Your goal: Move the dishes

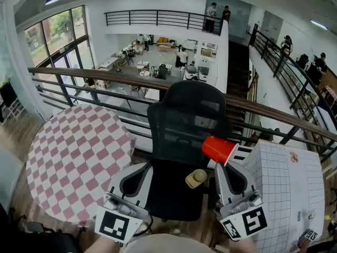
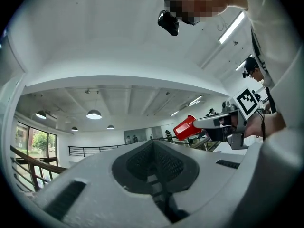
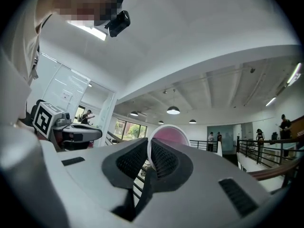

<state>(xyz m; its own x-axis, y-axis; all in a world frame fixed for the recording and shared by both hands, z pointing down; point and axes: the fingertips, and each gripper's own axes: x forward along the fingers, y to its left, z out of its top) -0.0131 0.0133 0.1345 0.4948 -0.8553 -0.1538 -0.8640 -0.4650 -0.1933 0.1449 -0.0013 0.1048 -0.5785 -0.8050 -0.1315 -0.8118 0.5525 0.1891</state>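
I see the checkered table (image 1: 73, 157) on the left and the black chair (image 1: 187, 125) ahead; in front of the chair my right gripper (image 3: 147, 158) pinches the rim of the red cup (image 1: 218, 149), tipped sideways, while my left gripper (image 2: 154, 151) is pressed together, empty

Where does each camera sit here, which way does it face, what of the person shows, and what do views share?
Head view: on the person's head, looking steeply down at a black office chair; shows the shut left claw and the right claw holding a red cup.
Left gripper view: on the left claw, looking about level along its closed jaws; clothing shows at right.
Right gripper view: on the right claw, looking past the cup's rim; clothing at left.
Shared: the cup appears in all three.
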